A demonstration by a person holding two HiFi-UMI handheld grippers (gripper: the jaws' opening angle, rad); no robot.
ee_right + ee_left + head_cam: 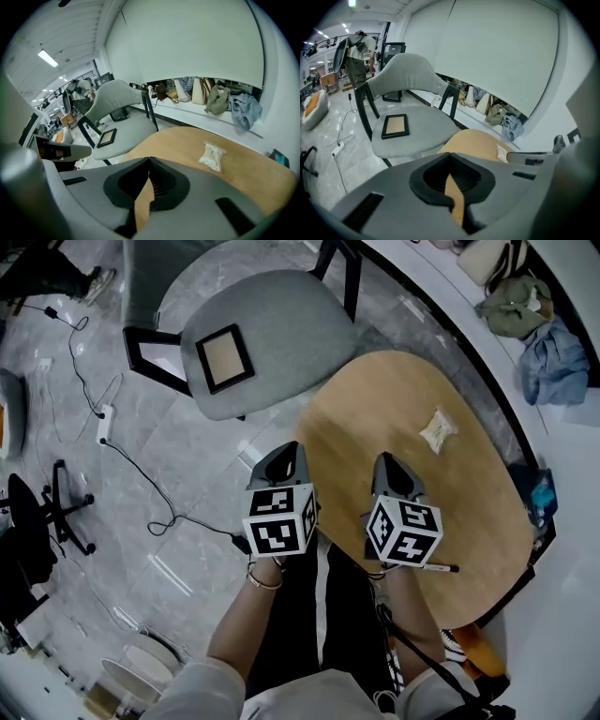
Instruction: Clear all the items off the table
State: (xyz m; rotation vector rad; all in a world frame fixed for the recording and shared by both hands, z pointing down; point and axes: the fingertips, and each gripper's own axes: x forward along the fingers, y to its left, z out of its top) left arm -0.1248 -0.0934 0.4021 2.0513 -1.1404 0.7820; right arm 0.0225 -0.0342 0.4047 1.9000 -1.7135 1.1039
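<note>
A pale marble-look floor [141, 484] fills the left of the head view, with a black cable [141, 474] trailing across it. The oval wooden table [375, 409] lies ahead and to the right, and a grey upholstered chair [281, 324] with a black frame stands just beside its far left edge. The person's two forearms reach forward from below, the left forearm [234, 624] with a bracelet [263, 581] at the wrist. Each holds its tool tilted forward and downward, the two side by side and a little apart. The left gripper [286, 452] hangs at the table's near left edge, its nose toward the chair; its own view shows the two jaws closed tip to tip, with nothing between them. The right gripper [387, 463] is over the near part of the tabletop, and its jaws likewise meet at the tips, empty, with only bare wood showing through the gap lower down. A black picture frame [223, 357] lies flat on the chair seat. A small clear packet [438, 428] of pale contents rests alone on the far half of the table, well ahead of the right gripper. A thin black pen [437, 567] lies at the table's near edge, just beside the right gripper's marker cube [403, 531].
</note>
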